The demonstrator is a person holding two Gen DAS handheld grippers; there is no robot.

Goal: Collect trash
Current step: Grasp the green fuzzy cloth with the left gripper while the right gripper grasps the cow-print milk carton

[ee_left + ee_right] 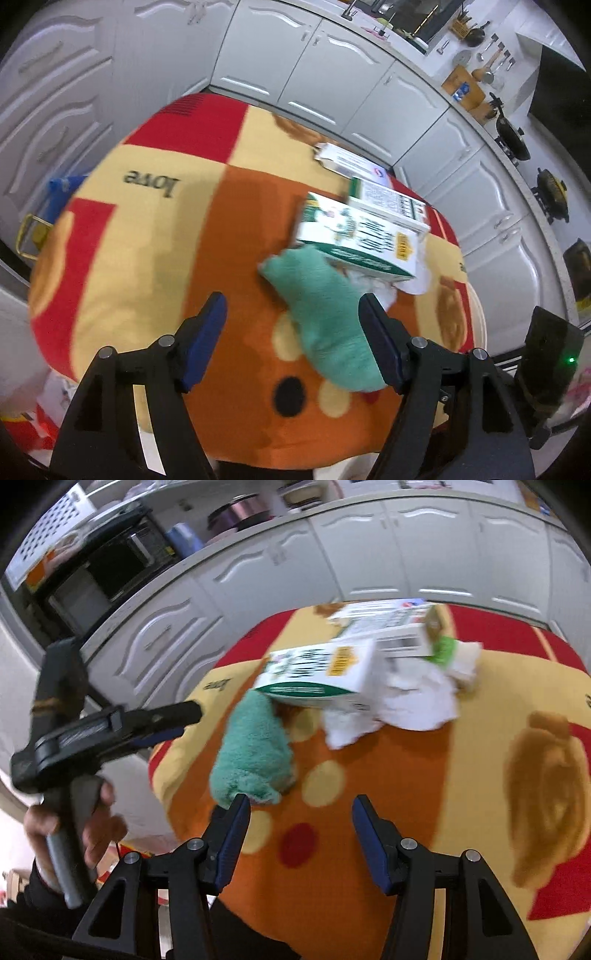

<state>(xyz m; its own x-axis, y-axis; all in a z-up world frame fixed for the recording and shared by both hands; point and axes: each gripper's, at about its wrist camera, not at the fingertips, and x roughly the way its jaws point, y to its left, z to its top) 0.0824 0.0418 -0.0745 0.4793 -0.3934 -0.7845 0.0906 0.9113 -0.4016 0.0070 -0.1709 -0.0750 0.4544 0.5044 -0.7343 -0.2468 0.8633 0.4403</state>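
both tongs, left (291, 325) and right (301, 818), spread, empty; green cloth (255, 753) touching carton (317, 675).

Bright, even indoor light; motion blur throughout, fisheye-bent edges, dark corners.

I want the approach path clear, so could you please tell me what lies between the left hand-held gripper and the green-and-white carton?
In the left wrist view, the green towel lies between the open left hand-held gripper and the carton, its far end touching the carton.
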